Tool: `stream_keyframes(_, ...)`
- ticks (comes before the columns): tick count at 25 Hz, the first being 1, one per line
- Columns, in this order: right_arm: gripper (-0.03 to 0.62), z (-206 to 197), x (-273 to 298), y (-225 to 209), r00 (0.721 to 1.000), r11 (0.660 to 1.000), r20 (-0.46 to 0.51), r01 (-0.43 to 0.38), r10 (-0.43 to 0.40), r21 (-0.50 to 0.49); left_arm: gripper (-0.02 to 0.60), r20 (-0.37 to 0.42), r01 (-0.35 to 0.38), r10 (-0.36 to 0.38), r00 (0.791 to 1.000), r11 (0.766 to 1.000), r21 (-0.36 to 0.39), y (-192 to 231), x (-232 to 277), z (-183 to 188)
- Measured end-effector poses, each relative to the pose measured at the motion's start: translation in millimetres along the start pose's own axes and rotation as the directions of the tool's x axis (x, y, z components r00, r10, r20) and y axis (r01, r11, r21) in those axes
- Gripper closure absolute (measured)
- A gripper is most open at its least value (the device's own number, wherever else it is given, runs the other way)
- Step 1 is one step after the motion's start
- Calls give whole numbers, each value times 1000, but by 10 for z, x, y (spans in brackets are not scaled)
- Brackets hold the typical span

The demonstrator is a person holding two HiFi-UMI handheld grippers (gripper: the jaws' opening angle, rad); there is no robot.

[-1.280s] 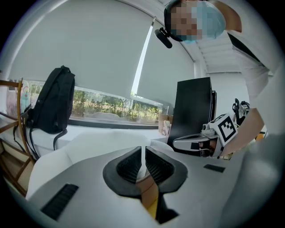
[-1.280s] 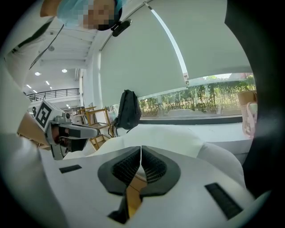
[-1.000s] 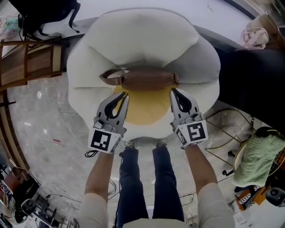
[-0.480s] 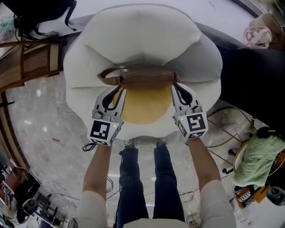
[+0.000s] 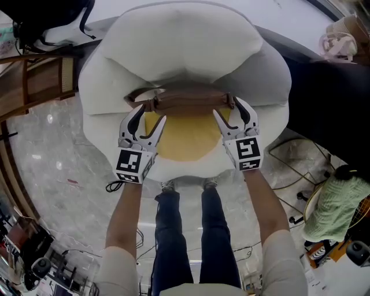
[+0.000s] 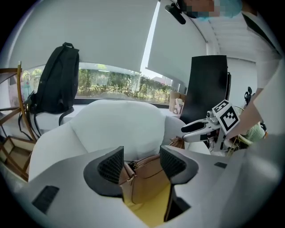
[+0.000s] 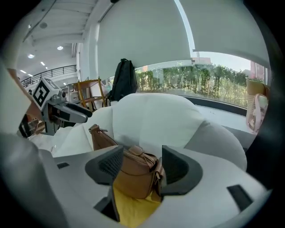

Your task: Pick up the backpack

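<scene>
A brown leather bag (image 5: pixel 188 101) lies crosswise on the yellow seat cushion (image 5: pixel 188 139) of a white armchair (image 5: pixel 185 52). My left gripper (image 5: pixel 148 115) stands at the bag's left end. Its jaws have just been opening, and that end (image 6: pixel 144 178) now sits between them with gaps on both sides. My right gripper (image 5: pixel 230 110) stands at the bag's right end (image 7: pixel 133 173); its jaws have likewise just been opening and straddle the zip and strap ring without pressing. A black backpack (image 5: pixel 40 17) stands behind the armchair, upright by the window (image 6: pixel 55 80).
A wooden chair (image 5: pixel 34 81) stands left of the armchair. A dark seat (image 5: pixel 324 98) is at the right, with a green cloth (image 5: pixel 335 205) over a wire stand below it. Cables lie on the marble floor (image 5: pixel 52 173) around the person's legs.
Both grippers have sunk and moved forward to the bag's two ends. Their jaws were shut in the earlier frames and now stand open around the bag.
</scene>
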State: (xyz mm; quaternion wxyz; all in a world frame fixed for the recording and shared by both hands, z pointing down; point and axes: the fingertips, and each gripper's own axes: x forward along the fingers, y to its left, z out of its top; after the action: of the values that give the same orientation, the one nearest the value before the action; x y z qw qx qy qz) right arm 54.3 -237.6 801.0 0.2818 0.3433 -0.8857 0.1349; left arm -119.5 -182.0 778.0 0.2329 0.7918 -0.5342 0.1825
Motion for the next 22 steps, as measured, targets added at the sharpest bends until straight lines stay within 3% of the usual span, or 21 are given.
stream_keyframes(7, 319, -254, 46, -191, 997, 997, -37, 68, -66, 46, 299, -59, -68, 61, 996, 989, -128, 59, -59, -414)
stream_keyframes(14, 318, -318, 80, -233, 996, 995, -27, 81, -79, 60, 284, -103, -97, 72, 992, 958, -269, 85, 22, -737)
stream_keyframes(22, 318, -421, 181, -235, 996, 994, -21, 83, -81, 69, 276, -107, -90, 63, 992, 959, -267, 137, 258, -793)
